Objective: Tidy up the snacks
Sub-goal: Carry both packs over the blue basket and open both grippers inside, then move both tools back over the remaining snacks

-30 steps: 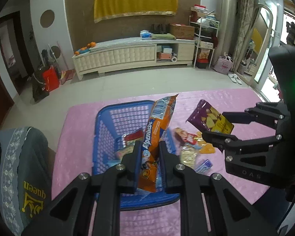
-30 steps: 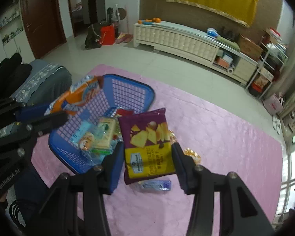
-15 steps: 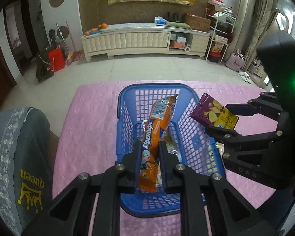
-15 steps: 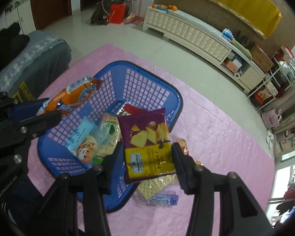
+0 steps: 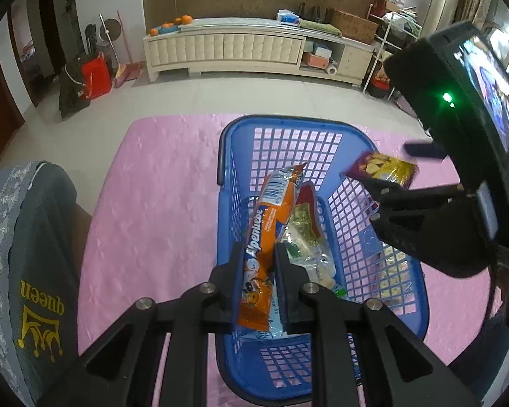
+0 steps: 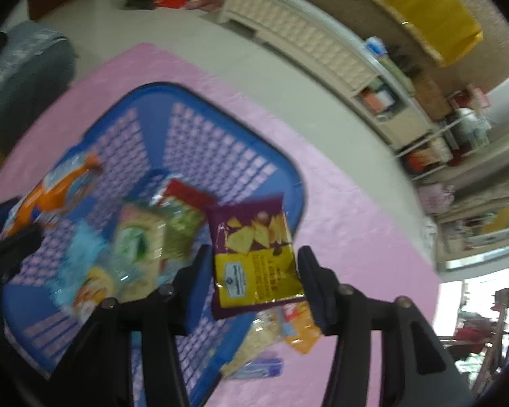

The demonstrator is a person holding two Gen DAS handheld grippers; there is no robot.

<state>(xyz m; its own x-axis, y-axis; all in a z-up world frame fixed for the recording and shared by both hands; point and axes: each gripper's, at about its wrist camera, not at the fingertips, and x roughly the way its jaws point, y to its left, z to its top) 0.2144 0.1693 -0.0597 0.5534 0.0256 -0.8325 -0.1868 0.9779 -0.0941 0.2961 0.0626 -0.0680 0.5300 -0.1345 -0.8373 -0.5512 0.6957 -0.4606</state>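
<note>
Purple chip bag (image 6: 254, 254) over blue basket (image 6: 200, 98)

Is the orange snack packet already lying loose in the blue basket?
No, the orange snack packet is clamped between the fingers of the left hand-held gripper, held above the blue basket.

Two wrist cameras, both angled steeply down from close above.
Each looks along its own fingers; both share the blue perforated plastic basket (image 5: 383, 149) (image 6: 220, 118) on pink cloth (image 5: 152, 203) (image 6: 356, 230).

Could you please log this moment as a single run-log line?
left gripper: shut on orange packet | right gripper: jaws just opening, purple chip bag between | both over blue basket
</note>
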